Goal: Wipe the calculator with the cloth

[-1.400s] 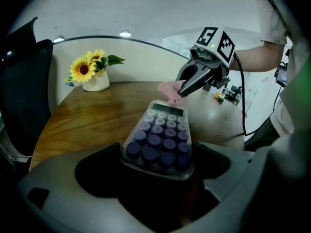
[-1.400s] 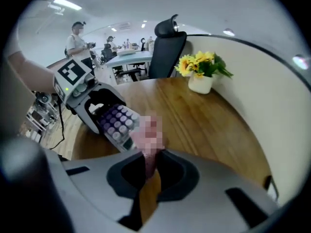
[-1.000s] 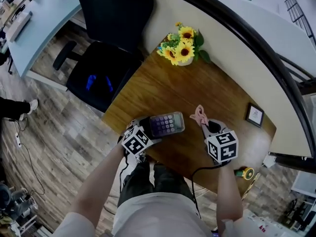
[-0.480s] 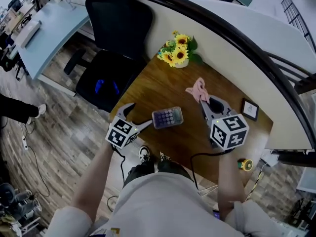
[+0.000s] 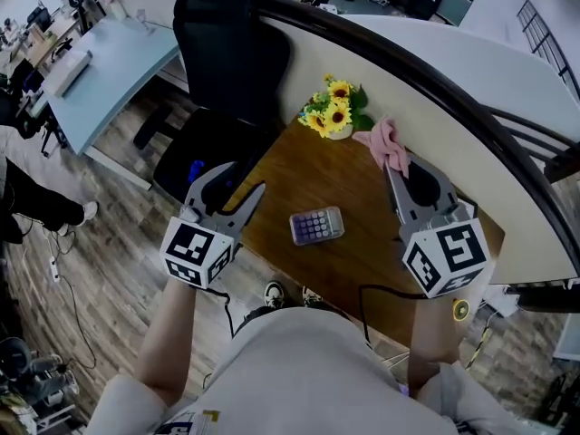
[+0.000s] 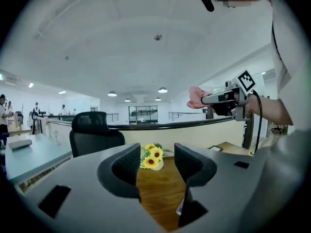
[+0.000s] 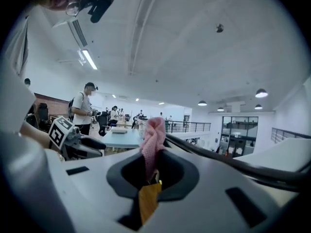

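Now the right gripper (image 5: 400,165) is clenched on the pink cloth (image 5: 384,142), held well clear of the calculator (image 5: 316,226) lying face-up on the wooden tabletop (image 5: 299,166); the left gripper (image 5: 234,183), empty, jaws just closing partway yet apart, hangs off its edge, so wiping seems paused

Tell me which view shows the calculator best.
The head view: the calculator lies whole on the wooden table, keys up and unobstructed. The left gripper view catches only a sliver low in the frame, probably its edge. The right gripper view does not show it at all.
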